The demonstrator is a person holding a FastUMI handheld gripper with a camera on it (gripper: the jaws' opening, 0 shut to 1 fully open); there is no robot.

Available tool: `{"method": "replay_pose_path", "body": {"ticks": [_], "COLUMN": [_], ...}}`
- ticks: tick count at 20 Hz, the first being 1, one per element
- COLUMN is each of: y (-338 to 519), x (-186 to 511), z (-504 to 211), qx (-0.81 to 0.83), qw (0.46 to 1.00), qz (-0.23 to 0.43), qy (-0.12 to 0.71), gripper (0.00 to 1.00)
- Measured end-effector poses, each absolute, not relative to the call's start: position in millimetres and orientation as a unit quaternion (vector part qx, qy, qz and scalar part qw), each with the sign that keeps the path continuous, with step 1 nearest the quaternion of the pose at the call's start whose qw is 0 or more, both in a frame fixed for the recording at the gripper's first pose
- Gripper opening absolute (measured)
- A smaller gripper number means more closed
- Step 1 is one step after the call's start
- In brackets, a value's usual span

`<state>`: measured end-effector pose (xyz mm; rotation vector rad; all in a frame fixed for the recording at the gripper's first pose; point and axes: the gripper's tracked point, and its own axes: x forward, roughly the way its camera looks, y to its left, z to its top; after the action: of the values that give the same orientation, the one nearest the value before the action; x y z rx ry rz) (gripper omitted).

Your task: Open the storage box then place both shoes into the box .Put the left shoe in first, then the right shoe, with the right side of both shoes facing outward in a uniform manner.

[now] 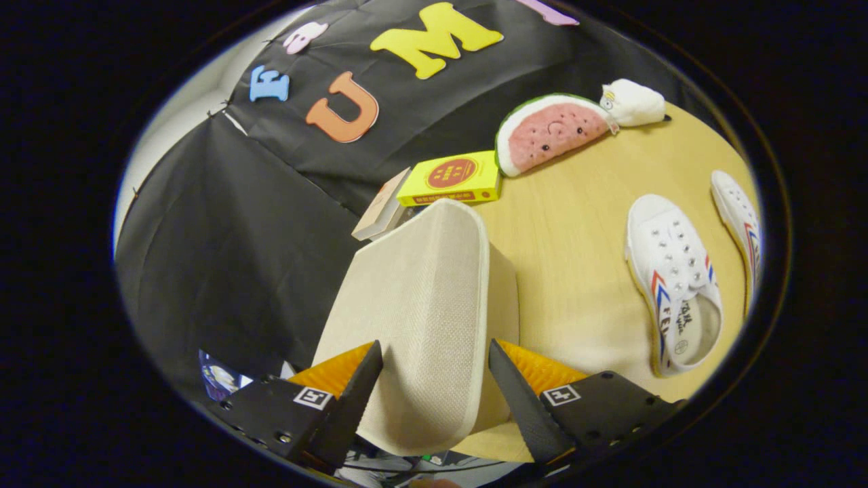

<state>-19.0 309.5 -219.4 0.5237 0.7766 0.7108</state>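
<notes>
A beige fabric storage box stands on the wooden table (576, 224), and its side wall (503, 298) shows under the lid. The lid (420, 291) has a piped rim and runs from just beyond my fingers back between them. My gripper (434, 349) sits astride the lid's near end, with one finger against each long side. Two white canvas shoes with red and blue stripes lie to the right of the box. The nearer shoe (675, 285) has its opening toward me, and the farther shoe (739, 217) lies beside it.
Behind the storage box lie a yellow carton (451, 177) and a tan book-like box (380, 207). A watermelon plush (553, 129) and a white plush (634, 103) rest at the table's far edge against the black cloth wall.
</notes>
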Motion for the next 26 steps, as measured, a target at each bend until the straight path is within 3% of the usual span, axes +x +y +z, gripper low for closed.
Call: {"method": "replay_pose_path", "body": {"ticks": [2, 9, 14, 16, 18, 26], "y": [315.1, 299.8, 280.9, 281.4, 283.3, 305.2], "x": [-19.7, -19.2, -14.7, -19.1, -23.9, -51.7], "z": [-220.1, -211.1, -185.9, -178.3, -165.6, -103.1], "qx": [0.268, 0.268, 0.272, 0.251, 0.235, 0.195], "qw": [0.814, 0.814, 0.828, 0.834, 0.843, 0.868], "qz": [0.345, 0.328, 0.309, 0.310, 0.308, 0.307], "qy": [0.383, 0.397, 0.380, 0.381, 0.373, 0.337], "gripper": [0.96, 0.80, 0.20, 0.05, 0.00, 0.00]}}
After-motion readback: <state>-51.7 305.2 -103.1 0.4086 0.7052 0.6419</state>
